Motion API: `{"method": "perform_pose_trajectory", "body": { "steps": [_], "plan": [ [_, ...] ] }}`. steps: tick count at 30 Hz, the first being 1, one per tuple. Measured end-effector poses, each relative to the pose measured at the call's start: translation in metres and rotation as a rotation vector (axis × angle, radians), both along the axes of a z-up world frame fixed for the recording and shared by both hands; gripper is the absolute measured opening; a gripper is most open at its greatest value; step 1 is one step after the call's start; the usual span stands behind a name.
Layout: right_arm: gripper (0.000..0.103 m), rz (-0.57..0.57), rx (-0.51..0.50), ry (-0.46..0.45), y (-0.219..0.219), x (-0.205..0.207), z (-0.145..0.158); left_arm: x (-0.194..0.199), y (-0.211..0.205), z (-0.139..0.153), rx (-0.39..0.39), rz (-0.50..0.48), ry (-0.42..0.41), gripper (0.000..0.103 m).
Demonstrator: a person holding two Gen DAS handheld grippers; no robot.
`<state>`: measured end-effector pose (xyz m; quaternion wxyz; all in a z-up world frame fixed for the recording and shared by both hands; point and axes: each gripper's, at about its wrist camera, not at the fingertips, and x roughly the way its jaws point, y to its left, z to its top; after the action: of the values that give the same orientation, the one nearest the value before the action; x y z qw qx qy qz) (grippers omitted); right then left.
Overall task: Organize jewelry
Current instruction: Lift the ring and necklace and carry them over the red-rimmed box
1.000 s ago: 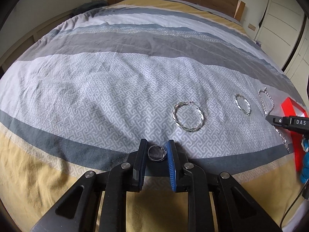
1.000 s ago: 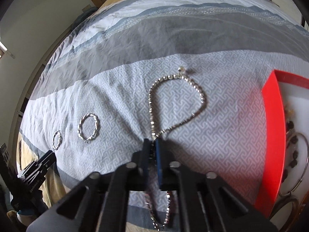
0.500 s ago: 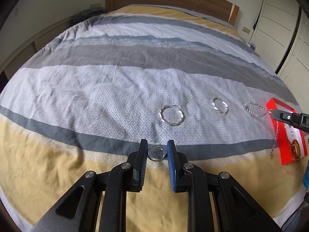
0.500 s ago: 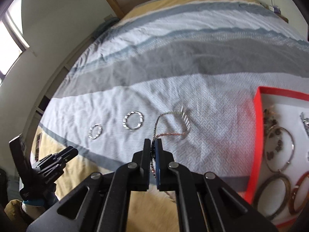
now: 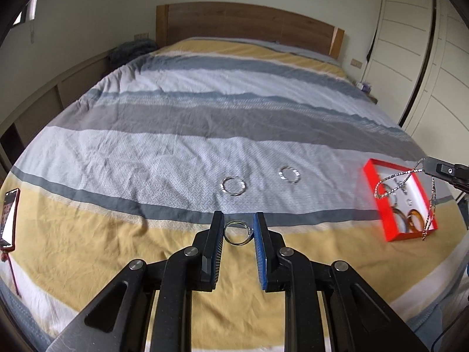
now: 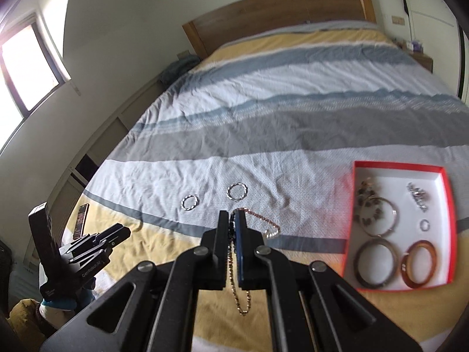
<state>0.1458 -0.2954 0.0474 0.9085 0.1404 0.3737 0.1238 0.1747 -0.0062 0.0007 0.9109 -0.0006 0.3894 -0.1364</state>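
My left gripper (image 5: 236, 228) is shut on a small silver ring (image 5: 237, 232) and holds it well above the striped bed cover. My right gripper (image 6: 232, 220) is shut on a silver bead chain (image 6: 265, 223) that dangles below the fingers. In the left wrist view the chain (image 5: 392, 183) hangs over the red jewelry box (image 5: 381, 205). The box also shows in the right wrist view (image 6: 351, 220), to the right of the gripper. Two twisted silver hoops (image 5: 233, 185) (image 5: 289, 174) lie on the grey-white stripe.
The red box holds two brown bangles (image 6: 376, 263) (image 6: 419, 263), a thin hoop, a small ring (image 6: 424, 224) and dark trinkets. A phone (image 5: 8, 218) lies at the bed's left edge. A wooden headboard (image 5: 249, 23) is at the far end and wardrobe doors (image 5: 433, 58) stand on the right.
Both grippers have risen away from the bed with their pieces. The chain has lifted off the cover and now hangs over the red box. The two hoops have not moved.
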Motion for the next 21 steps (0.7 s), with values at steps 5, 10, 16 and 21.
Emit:
{"method": "perform_pose_trajectory", "body": {
  "steps": [5, 10, 16, 21],
  "plan": [
    [0.004, -0.026, -0.009, -0.053, -0.012, -0.038, 0.026, -0.025, -0.009, 0.022, -0.018, -0.026, -0.042, 0.020],
    [0.004, -0.057, -0.032, -0.102, -0.029, -0.078, 0.050, -0.049, -0.026, 0.043, -0.051, -0.055, -0.083, 0.020],
    [0.004, -0.099, -0.037, -0.146, -0.057, -0.113, 0.064, -0.065, -0.053, 0.060, -0.064, -0.096, -0.101, 0.020],
    [0.004, -0.134, -0.020, -0.160, -0.083, -0.126, 0.066, -0.072, -0.080, 0.071, -0.056, -0.135, -0.111, 0.020]
  ]
}}
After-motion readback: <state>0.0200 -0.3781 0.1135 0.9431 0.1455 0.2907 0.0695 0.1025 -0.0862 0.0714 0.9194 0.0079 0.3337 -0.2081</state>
